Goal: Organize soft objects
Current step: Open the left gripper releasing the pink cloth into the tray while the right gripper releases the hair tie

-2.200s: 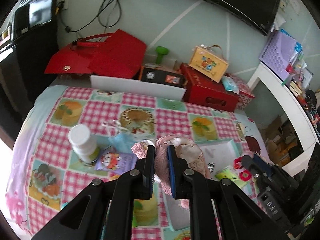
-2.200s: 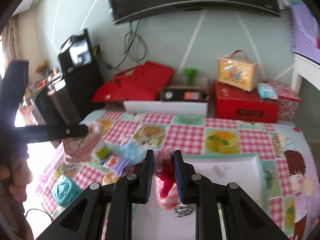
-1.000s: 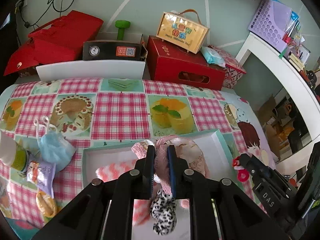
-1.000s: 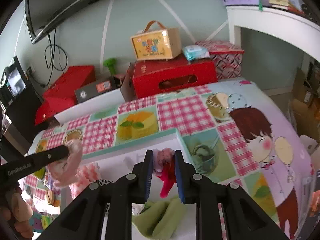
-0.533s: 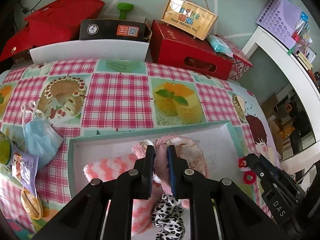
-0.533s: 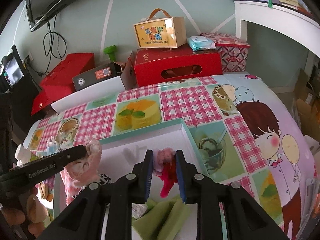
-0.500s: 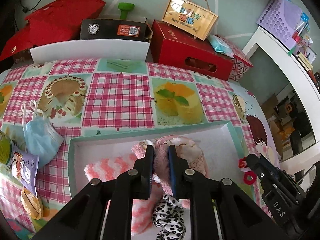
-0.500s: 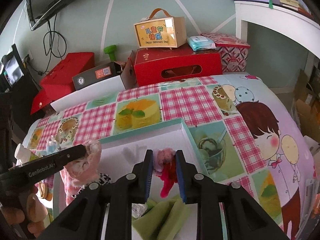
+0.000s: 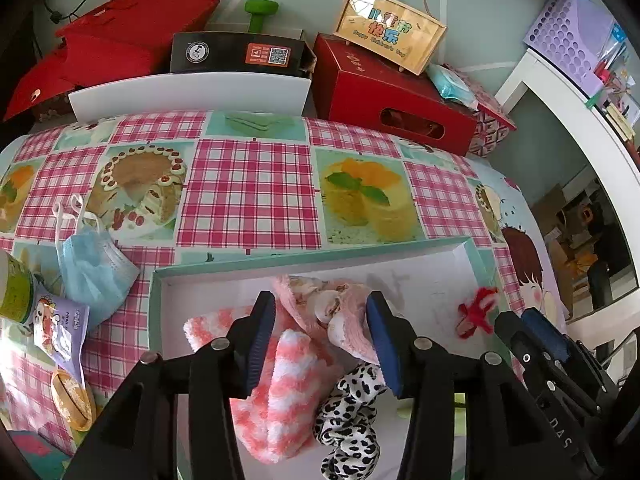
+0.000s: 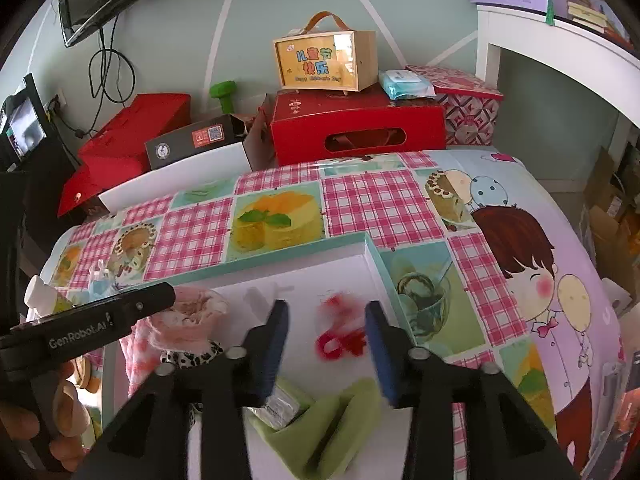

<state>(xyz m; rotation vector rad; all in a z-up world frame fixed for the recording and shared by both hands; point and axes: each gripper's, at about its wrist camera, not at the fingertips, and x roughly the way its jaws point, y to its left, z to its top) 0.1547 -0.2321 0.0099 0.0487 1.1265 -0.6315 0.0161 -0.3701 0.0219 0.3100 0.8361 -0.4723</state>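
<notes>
Over the white tray (image 9: 160, 304), both claws were opening, the left claw (image 9: 322, 332) freeing the pink plush (image 9: 340, 312), the right claw (image 10: 326, 336) the red toy (image 10: 340, 340), which might snag a pad.

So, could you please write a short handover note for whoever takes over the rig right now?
Left gripper: jaws opening, pink plush item loose between them, lying in the tray.
Right gripper: jaws opening, small red fuzzy item below them in the tray, blurred in that view, so probably just let go.
Already in the tray: pink-and-white striped sock, leopard-print scrunchie, green cloth.
Left to do: the blue face mask lies on the tablecloth outside the tray; it is probably next. The snack packet beside it does not look soft.
</notes>
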